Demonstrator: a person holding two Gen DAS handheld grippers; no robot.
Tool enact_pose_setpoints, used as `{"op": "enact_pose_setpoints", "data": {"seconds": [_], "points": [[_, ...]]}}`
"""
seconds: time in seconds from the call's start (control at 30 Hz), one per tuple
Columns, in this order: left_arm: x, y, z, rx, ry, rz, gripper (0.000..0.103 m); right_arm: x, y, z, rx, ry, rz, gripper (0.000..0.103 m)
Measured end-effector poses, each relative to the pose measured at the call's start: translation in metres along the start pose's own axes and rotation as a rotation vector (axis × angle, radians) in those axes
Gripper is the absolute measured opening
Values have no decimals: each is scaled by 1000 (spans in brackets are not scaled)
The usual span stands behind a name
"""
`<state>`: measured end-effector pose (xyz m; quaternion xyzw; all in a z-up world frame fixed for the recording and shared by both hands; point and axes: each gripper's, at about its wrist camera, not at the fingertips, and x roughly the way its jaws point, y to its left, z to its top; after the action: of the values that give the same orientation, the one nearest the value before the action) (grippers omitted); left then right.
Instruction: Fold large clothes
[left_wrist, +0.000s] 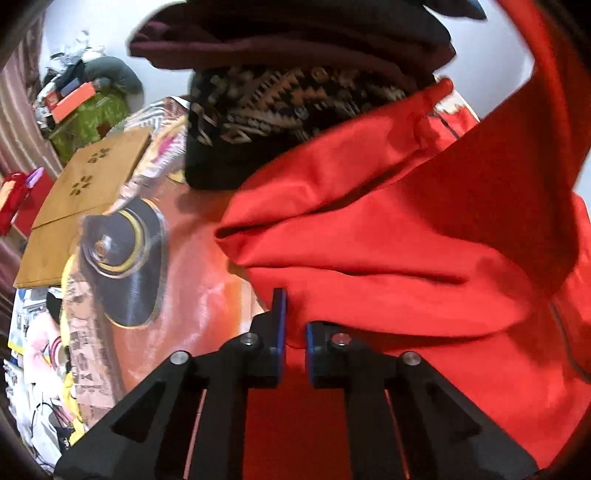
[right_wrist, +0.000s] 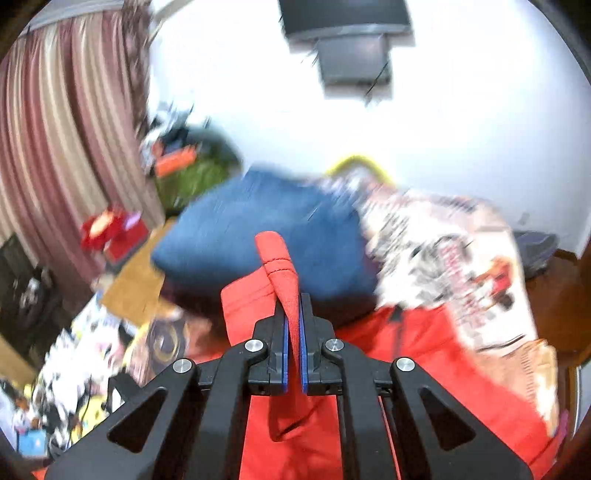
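Observation:
A large red garment (left_wrist: 388, 236) lies bunched on a bed with a printed cover (left_wrist: 192, 266). My left gripper (left_wrist: 294, 325) is shut on a fold of the red garment at its near edge; the cloth hides the right fingertip. In the right wrist view my right gripper (right_wrist: 293, 317) is shut on a hemmed edge of the red garment (right_wrist: 280, 266), which sticks up between the blue pads, with more red cloth (right_wrist: 424, 354) spread below.
A stack of folded dark and patterned clothes (left_wrist: 288, 103) sits behind the red garment. A blue pillow (right_wrist: 258, 236) lies beyond the right gripper. A tan board (left_wrist: 85, 192) lies left on the bed. Clutter and a striped curtain (right_wrist: 55, 147) are at the left.

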<state>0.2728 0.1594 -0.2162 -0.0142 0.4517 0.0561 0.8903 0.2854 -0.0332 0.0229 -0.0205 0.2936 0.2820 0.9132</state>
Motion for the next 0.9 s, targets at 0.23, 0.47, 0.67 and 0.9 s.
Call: {"op": "enact_pose_setpoints", "data": {"seconds": [0.23, 0.47, 0.67, 0.9], "points": [[-22, 57, 3, -171, -22, 35, 3, -34, -66, -5, 142, -66, -119, 4], [-13, 56, -30, -156, 57, 73, 3, -21, -123, -77, 236, 93, -207, 3], [9, 54, -47, -165, 126, 98, 4, -22, -170, -151, 348, 246, -222, 3], [12, 35, -51, -57, 148, 147, 11, -33, -196, -187, 389, 358, -208, 3]]}}
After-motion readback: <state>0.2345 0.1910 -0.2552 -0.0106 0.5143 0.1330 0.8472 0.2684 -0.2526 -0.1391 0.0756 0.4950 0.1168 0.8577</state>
